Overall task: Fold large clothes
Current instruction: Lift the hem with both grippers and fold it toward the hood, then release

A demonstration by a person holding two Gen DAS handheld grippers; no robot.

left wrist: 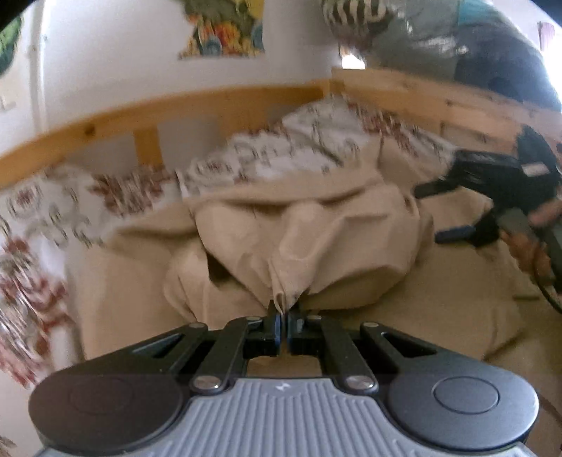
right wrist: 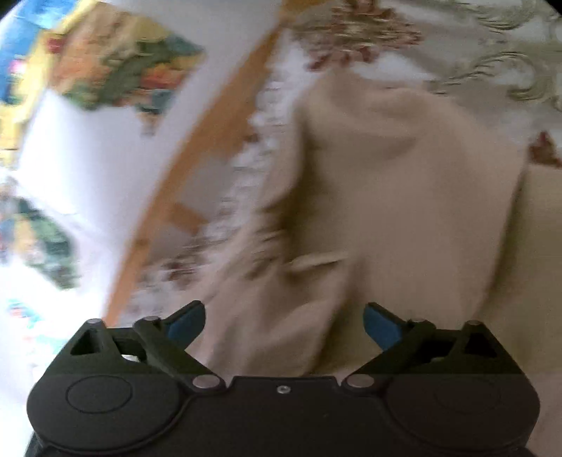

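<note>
A large beige garment [left wrist: 302,225] lies bunched in folds on the bed. In the left wrist view my left gripper [left wrist: 283,311] is shut on a hem corner of it, and the cloth rises in a ridge from the closed pads. The right gripper [left wrist: 453,211] shows at the right edge of that view, held by a hand, its blue-padded fingers spread beside the pile. In the blurred right wrist view the right gripper [right wrist: 283,321] stands wide open above the beige garment [right wrist: 397,182]; cloth lies below the gap, and neither blue pad [right wrist: 381,325] presses on it.
A floral bedspread [left wrist: 45,218] covers the bed. A wooden bed rail [left wrist: 147,116] runs along the white wall, with colourful pictures [left wrist: 224,28] above it. A person in dark clothes [left wrist: 491,59] is at the upper right. The wooden rail [right wrist: 196,168] crosses the right wrist view too.
</note>
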